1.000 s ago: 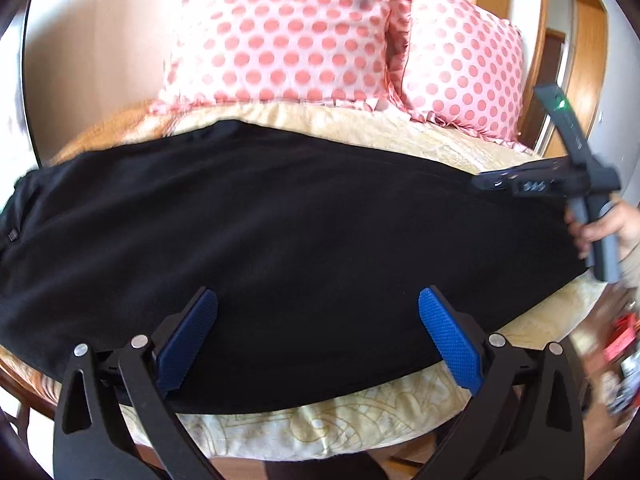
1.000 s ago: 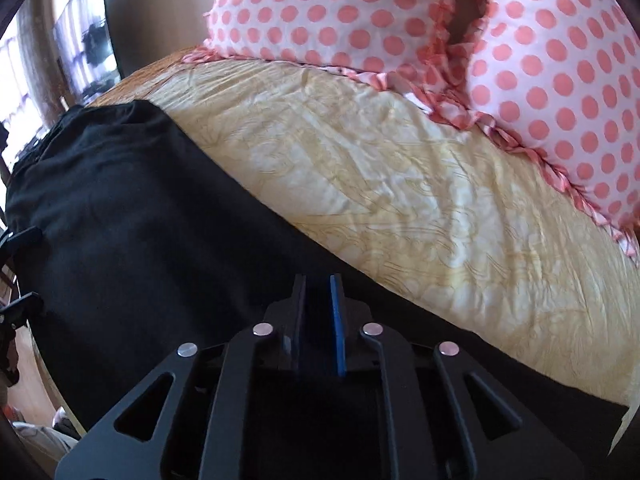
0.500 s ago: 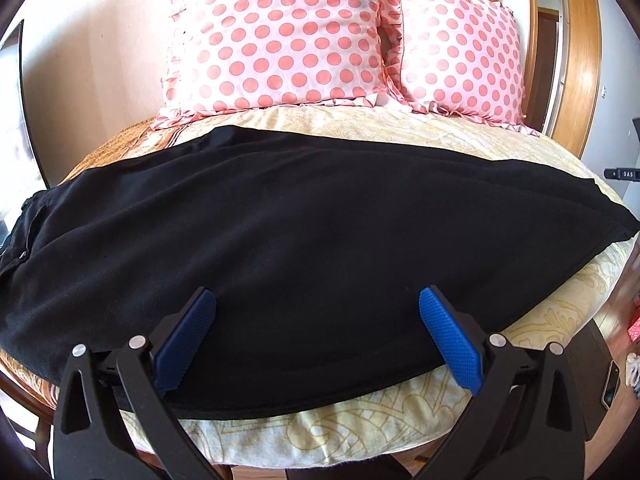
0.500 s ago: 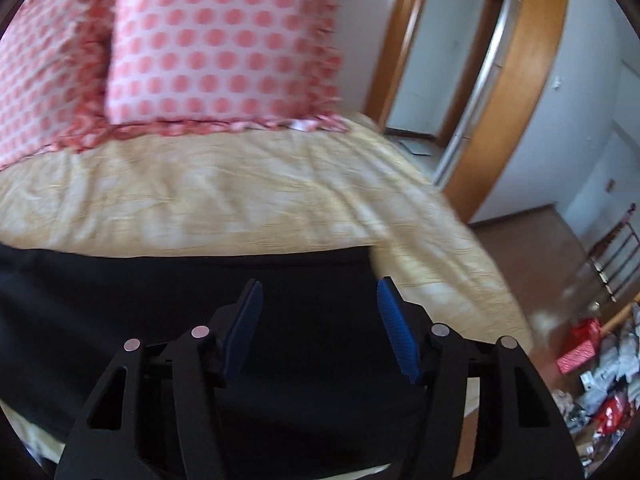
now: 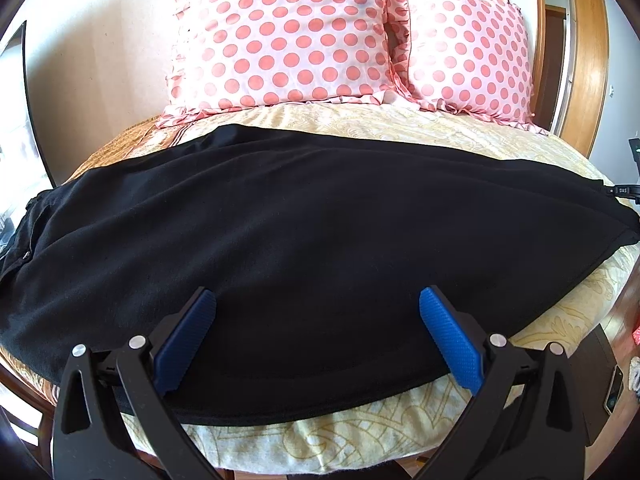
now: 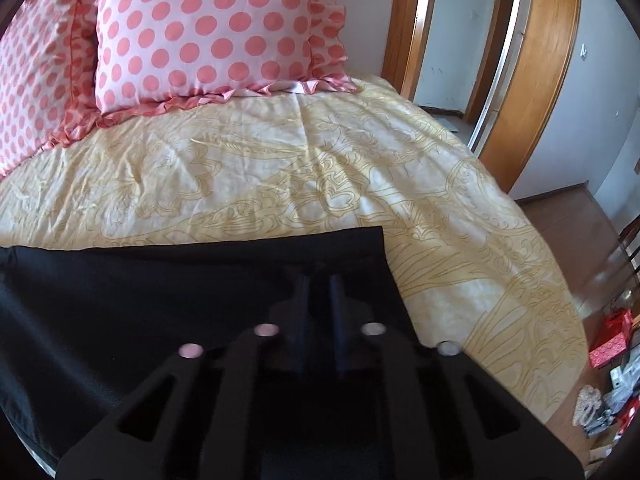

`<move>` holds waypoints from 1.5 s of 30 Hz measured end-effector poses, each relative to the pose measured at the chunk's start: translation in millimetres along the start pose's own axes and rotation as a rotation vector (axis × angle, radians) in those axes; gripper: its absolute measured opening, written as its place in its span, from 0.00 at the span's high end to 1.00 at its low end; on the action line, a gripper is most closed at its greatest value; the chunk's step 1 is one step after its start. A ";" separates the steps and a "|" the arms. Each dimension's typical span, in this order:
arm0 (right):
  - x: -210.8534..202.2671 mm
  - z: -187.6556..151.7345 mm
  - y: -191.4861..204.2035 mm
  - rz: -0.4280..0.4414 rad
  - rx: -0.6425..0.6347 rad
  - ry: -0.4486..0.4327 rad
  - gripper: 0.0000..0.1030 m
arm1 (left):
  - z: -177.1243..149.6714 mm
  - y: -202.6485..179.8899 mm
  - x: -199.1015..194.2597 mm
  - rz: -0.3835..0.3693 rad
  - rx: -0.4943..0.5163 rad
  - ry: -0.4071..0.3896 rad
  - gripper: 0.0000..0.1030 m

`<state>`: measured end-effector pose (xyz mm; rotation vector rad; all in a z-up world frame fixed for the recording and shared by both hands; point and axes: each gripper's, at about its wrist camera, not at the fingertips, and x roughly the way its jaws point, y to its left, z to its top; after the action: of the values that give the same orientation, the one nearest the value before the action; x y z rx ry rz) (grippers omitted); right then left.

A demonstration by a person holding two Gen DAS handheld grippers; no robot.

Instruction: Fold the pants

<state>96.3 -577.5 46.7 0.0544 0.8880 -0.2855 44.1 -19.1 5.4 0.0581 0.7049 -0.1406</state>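
Note:
Black pants (image 5: 304, 240) lie flat across the yellow bed, folded lengthwise, waist at the left and leg hems at the right. My left gripper (image 5: 316, 308) is open, its blue pads hovering over the near edge of the pants, holding nothing. In the right wrist view the hem end of the pants (image 6: 200, 280) fills the lower left. My right gripper (image 6: 322, 284) has its jaws close together right over the hem corner; whether cloth is pinched between them is hidden. Part of the right gripper (image 5: 624, 190) shows at the far right of the left wrist view.
Two pink polka-dot pillows (image 5: 288, 36) stand at the head of the bed (image 6: 280, 160). A wooden door frame (image 6: 532, 80) and open doorway lie to the right. Red bags and clutter (image 6: 612, 344) sit on the floor by the bed's right corner.
My right gripper swung from the middle of the pants to the hem end, opened, then closed at the hem corner. My left gripper stayed open and nearly still.

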 end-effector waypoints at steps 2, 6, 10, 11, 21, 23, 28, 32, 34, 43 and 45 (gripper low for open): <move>-0.2 -0.5 2.1 -0.012 -0.011 -0.011 0.98 | 0.9 -0.1 0.8 0.002 -0.001 0.000 0.02; -1.5 7.5 3.6 -0.062 -0.034 -0.035 1.00 | 2.0 0.1 1.7 0.001 0.000 0.002 0.02; 2.8 7.8 -5.0 0.009 0.018 0.012 0.93 | 2.7 0.0 2.1 0.004 -0.002 -0.001 0.02; 3.1 6.8 -5.4 0.011 0.019 0.012 0.90 | 2.8 0.0 3.1 0.004 -0.002 -0.002 0.02; 1.7 4.9 -7.7 -0.026 0.006 -0.019 0.65 | 5.7 0.3 7.3 0.007 -0.003 0.001 0.02; 2.4 5.5 -10.1 -0.026 0.011 -0.020 0.64 | 5.5 0.6 7.3 0.006 -0.003 0.002 0.02; 8.2 5.8 -17.9 -0.009 0.027 -0.019 0.52 | 6.2 2.0 8.2 0.007 -0.004 0.001 0.02; 5.7 2.0 -17.9 0.008 0.022 -0.040 0.77 | 6.3 2.6 8.6 0.007 -0.005 0.000 0.02; 3.4 0.0 -14.2 -0.011 0.000 -0.051 0.83 | 6.7 3.3 9.0 0.009 -0.006 -0.001 0.02; 1.0 22.0 -0.4 -0.108 -0.081 -0.103 0.91 | 8.7 3.1 10.9 0.009 -0.006 0.008 0.02; 13.9 24.2 5.2 -0.145 -0.119 -0.049 0.91 | 8.6 3.1 10.6 0.010 -0.006 0.007 0.02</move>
<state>124.2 -579.6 50.9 -0.1274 0.8605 -0.3666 58.0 -18.1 5.0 0.0562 0.7123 -0.1287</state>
